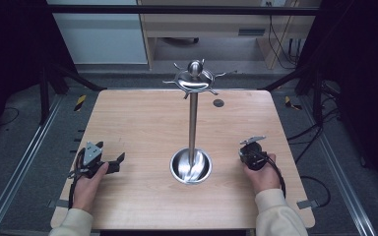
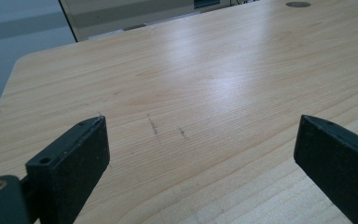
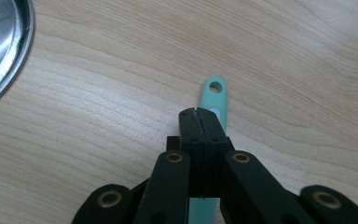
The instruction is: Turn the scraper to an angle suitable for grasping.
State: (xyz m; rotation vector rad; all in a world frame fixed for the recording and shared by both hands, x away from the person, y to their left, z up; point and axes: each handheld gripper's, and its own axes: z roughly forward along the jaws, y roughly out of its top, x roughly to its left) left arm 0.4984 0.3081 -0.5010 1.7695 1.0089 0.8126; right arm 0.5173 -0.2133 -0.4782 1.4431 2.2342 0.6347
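Observation:
A mint-green utensil handle with a hanging hole at its end lies on the wooden table, passing under my right gripper's jaws. My right gripper is shut, jaws pressed together with nothing between them, just above that handle. In the high view the right gripper points down at the table, right of the steel stand's round base. The stand's pole rises to a cap with several hooks. My left gripper rests at the table's left, open over bare wood.
The stand's base rim lies close to the left of my right gripper. A small round grommet sits near the table's far edge. Black frame bars and cables surround the table.

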